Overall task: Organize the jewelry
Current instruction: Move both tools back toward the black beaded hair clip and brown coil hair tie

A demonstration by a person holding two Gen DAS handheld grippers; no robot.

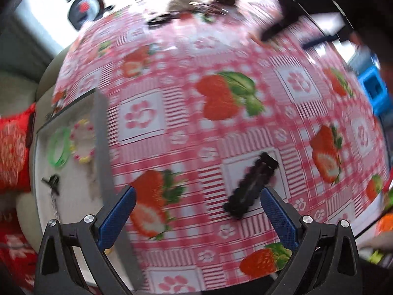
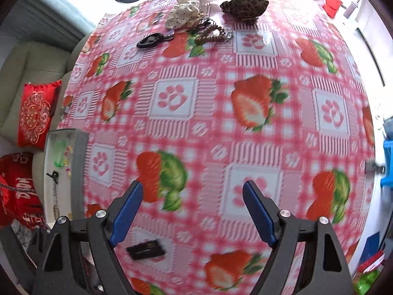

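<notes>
A black hair clip (image 1: 250, 186) lies on the strawberry tablecloth, just ahead of the right finger of my left gripper (image 1: 197, 211), which is open with nothing between its fingers. The same black hair clip (image 2: 146, 249) shows low in the right wrist view, behind the left finger of my right gripper (image 2: 192, 209), also open and empty. A grey tray (image 1: 102, 147) at the table's left edge holds a green bangle (image 1: 59, 147), a pastel bead bracelet (image 1: 82, 141) and a dark chain piece (image 1: 52, 184). A pile of hair ties and jewelry (image 2: 196, 28) lies at the far side.
A leopard-print pouch (image 2: 245, 7) and a spotted fabric piece (image 2: 183, 13) sit beyond the pile. Red cushions (image 2: 35, 115) lie on a sofa left of the table. A blue stool (image 1: 374, 88) stands to the right. The other gripper's dark arm (image 1: 282, 24) crosses the far right.
</notes>
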